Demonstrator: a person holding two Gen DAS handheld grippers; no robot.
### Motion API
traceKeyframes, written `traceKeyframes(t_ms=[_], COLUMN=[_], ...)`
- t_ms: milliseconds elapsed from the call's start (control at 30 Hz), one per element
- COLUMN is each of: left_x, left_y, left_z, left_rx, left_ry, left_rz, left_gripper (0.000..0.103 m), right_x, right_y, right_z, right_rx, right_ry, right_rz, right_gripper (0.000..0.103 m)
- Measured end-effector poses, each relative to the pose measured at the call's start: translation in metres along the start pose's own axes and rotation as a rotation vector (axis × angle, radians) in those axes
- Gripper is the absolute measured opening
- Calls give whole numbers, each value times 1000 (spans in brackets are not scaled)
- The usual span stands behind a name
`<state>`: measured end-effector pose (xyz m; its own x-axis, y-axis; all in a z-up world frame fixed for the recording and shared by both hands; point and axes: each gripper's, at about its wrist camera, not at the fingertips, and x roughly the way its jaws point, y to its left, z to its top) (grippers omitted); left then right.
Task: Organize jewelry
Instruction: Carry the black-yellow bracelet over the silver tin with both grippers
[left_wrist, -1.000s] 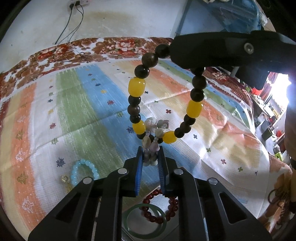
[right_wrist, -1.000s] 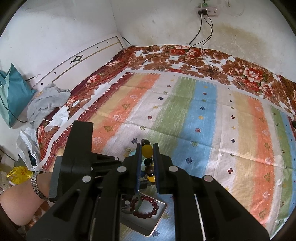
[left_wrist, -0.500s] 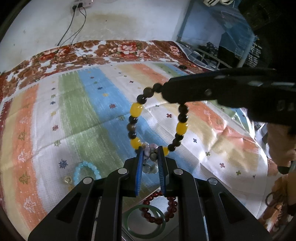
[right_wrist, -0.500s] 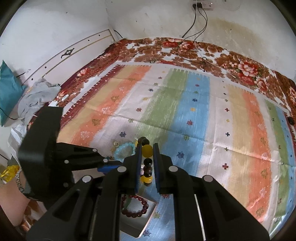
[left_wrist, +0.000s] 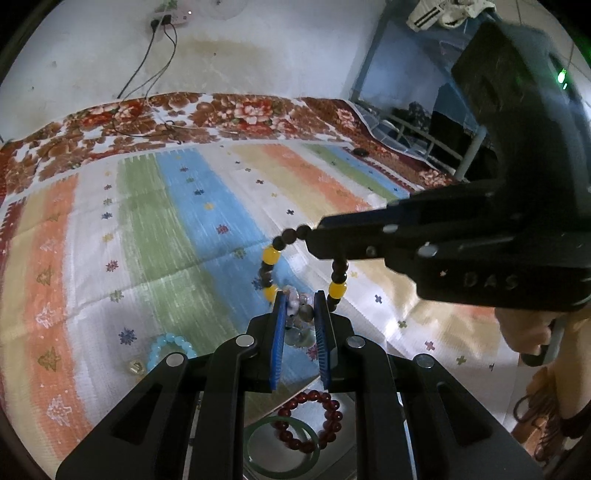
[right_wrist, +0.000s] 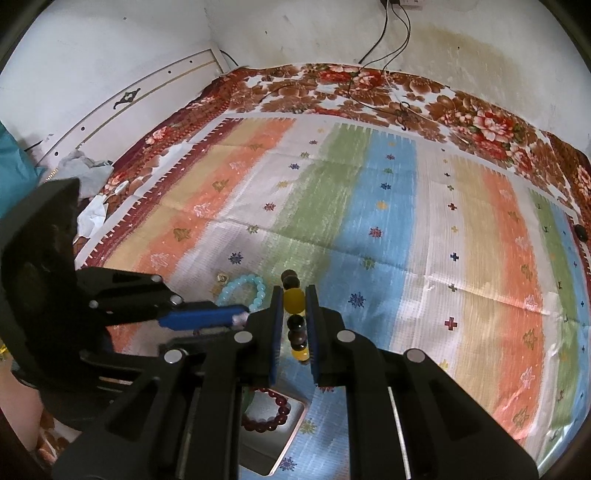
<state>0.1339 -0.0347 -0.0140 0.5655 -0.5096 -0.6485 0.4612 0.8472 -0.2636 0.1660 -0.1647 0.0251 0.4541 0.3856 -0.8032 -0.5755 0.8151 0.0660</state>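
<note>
My right claw (right_wrist: 291, 325) pinched the brown and yellow bracelet (left_wrist: 271, 255) over the bed mat (left_wrist: 166, 229). My left claw (left_wrist: 300, 317) squeezed the pale charm bunch (left_wrist: 297, 301). If I pulled them apart hard, the string could snap and beads would miss the tray (right_wrist: 284, 435).

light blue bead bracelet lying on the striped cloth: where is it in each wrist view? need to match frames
Left wrist view: the light blue bead bracelet lies lower left on the striped cloth, partly behind the left gripper.
Right wrist view: it lies left of centre, just beyond the left gripper's blue finger pads.
Shared landmark: the small gold bead beside it, plus the dark red bead bracelet in the tray.
</note>
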Motion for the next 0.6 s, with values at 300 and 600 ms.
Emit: traceKeyframes(t_ms=[300,600], left_x=[-6,-15], left_y=[6,17], left_z=[2,1], left_rx=[-11,-65], left_ry=[-14,-32], left_rz=[36,183], left_gripper=[15,15], right_x=[12,1], right_y=[-9,-15], right_z=[-6,-22], right_rx=[25,67], right_ry=[33,-8], right_rz=[-26,-114], right_gripper=[13,13])
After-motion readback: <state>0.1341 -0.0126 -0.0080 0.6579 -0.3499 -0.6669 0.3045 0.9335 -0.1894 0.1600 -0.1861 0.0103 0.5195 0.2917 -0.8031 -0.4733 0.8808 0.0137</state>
